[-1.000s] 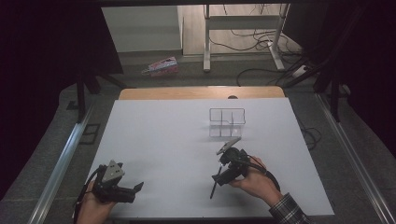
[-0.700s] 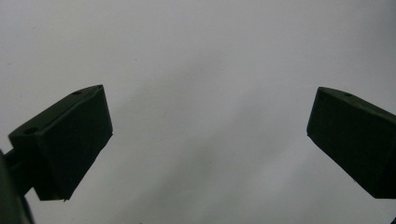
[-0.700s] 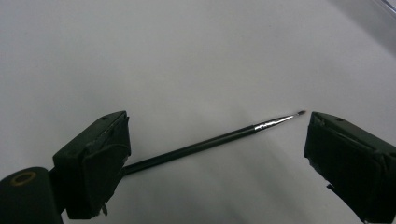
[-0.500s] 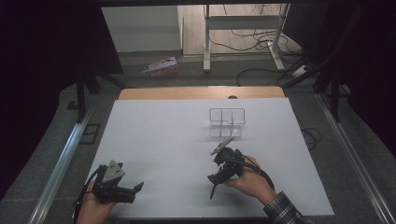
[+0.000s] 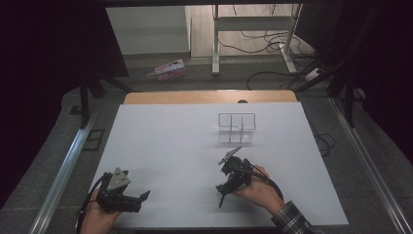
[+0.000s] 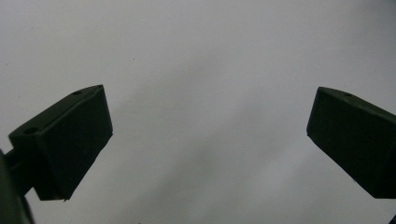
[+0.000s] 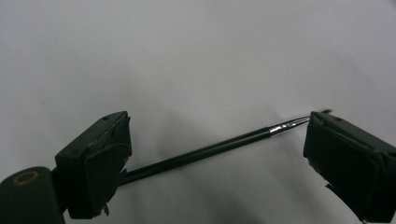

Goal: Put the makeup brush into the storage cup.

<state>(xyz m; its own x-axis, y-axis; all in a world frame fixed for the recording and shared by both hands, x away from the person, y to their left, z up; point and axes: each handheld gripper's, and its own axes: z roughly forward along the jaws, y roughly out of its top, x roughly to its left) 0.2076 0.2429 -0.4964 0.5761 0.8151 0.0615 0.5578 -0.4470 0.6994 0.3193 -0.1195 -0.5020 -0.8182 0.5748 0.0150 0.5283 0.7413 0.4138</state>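
The white worktop (image 5: pixel 165 146) stood in a dark room with cables on the floor beyond, and carried a clear divided organizer (image 5: pixel 236 127) near the centre. The right gripper (image 7: pixel 219 154) was spread, straddling a black pen (image 7: pixel 205 150) lying flat. Closing squarely across the barrel would have prevented rolling. The left gripper (image 6: pixel 205 144) was released, holding nothing.

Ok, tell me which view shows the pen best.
The right gripper view: the pen lies across the white table, its tip clear, between the open right gripper. In the high view it is a thin dark line under that gripper.
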